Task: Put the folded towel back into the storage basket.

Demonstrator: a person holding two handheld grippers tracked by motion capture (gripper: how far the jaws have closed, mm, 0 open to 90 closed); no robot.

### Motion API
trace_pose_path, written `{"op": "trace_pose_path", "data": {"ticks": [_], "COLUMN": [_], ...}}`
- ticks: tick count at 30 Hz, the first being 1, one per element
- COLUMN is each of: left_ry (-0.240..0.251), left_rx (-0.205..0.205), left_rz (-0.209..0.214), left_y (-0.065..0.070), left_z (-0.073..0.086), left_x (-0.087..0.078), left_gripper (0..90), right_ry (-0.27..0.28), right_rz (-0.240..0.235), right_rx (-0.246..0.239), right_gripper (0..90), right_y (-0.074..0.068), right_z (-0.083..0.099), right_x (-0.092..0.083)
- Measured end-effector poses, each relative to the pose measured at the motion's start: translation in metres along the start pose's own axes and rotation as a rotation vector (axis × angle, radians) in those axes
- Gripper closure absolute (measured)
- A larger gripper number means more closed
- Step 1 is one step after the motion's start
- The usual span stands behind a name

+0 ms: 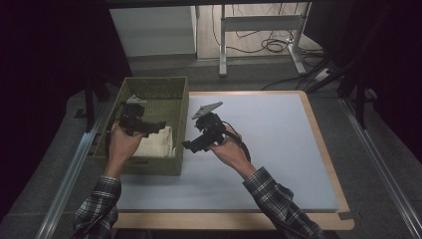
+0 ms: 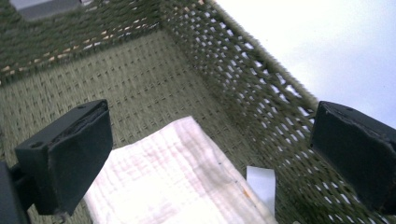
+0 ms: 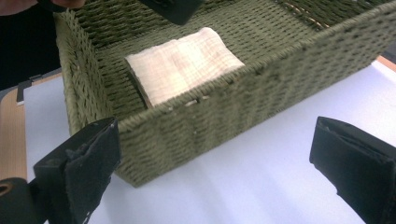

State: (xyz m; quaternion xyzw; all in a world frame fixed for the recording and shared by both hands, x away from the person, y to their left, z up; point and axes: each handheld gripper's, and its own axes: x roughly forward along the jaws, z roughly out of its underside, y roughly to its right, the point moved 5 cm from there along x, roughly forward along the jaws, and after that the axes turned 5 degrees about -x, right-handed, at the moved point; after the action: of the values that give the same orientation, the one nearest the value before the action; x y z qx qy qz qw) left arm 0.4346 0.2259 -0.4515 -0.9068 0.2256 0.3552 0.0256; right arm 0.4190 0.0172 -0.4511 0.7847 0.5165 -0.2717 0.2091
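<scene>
One folded cloth point(image 1: 158, 142) lies in one green basket point(image 1: 161, 85) on our counter point(image 1: 278, 144). Our two tongs, left point(image 1: 158, 126) and right point(image 1: 188, 146), are spread wide, pinching nothing.

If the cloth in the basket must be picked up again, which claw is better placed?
Probably the left claw: it is open above the cloth inside the basket. The right claw, also open, is outside, with the basket wall between.

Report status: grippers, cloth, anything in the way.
Left gripper open above basket. Right gripper open, outside basket wall. Folded cloth lies in basket, released. Nothing in the way.
</scene>
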Motion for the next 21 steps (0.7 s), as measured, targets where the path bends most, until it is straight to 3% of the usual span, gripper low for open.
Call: {"op": "trace_pose_path", "data": {"ticks": [5,12,21], "left_ry": [0.03,0.017,0.001], "left_rx": [0.035,0.066,0.087], "left_rz": [0.013,0.006,0.031], "left_y": [0.014,0.028,0.052], "left_z": [-0.002,-0.004,-0.005], "left_x": [-0.002,-0.001,0.006], "left_gripper": [0.0,0.0,0.0], "right_ry": [0.005,0.014,0.019], "right_rz": [0.013,0.026,0.037], "right_rx": [-0.006,0.007,0.035], "right_gripper": [2.2,2.2,2.3], "right_y": [0.004,0.009,0.019], "right_z": [0.009,0.023,0.044], "right_x": [-0.01,-0.026,-0.044]}}
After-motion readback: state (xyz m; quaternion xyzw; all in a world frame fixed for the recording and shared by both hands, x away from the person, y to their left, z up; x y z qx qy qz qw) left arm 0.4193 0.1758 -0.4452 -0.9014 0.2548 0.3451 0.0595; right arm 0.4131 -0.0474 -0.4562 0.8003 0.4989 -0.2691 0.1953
